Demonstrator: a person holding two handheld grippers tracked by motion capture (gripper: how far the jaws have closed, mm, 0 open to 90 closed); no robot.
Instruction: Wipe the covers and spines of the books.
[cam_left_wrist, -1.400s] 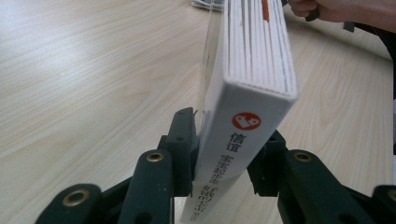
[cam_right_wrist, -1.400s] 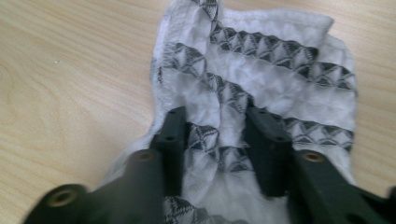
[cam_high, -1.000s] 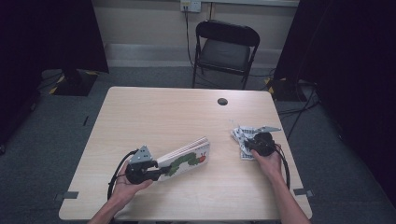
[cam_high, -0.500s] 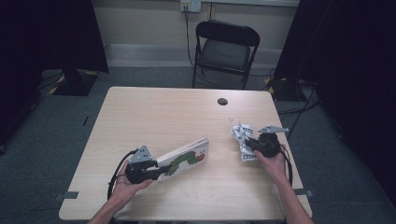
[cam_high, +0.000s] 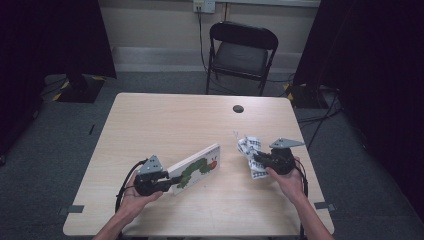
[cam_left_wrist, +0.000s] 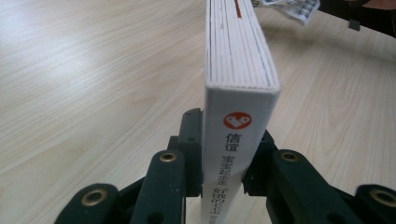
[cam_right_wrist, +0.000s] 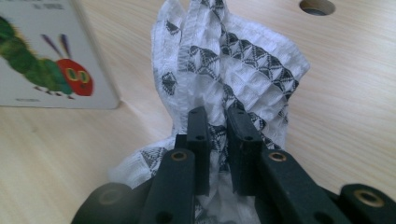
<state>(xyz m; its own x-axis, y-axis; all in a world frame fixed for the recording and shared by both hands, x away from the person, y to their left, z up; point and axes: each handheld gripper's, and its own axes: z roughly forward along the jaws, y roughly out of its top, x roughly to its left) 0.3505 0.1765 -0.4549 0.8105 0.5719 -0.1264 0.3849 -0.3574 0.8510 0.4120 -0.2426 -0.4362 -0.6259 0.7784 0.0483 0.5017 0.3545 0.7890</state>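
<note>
A white board book (cam_high: 194, 169) with a green caterpillar on its cover is tilted up off the table, and my left gripper (cam_high: 172, 183) is shut on its spine end (cam_left_wrist: 233, 154). The book's page edges (cam_left_wrist: 236, 42) run away from the jaws in the left gripper view. At the right, my right gripper (cam_high: 256, 159) is shut on a crumpled white cloth (cam_high: 250, 150) with black triangle patterns (cam_right_wrist: 238, 70). The cloth bunches up between and around the jaws. The book's cover (cam_right_wrist: 46, 60) lies to the left in the right gripper view.
The light wooden table (cam_high: 165, 120) has a round cable hole (cam_high: 238, 108) near its far edge. A black folding chair (cam_high: 241, 52) stands behind the table. Cables trail from both grippers toward the near edge.
My right gripper has shifted slightly with the cloth, which stands up a little more. The left gripper and the book have barely moved.
</note>
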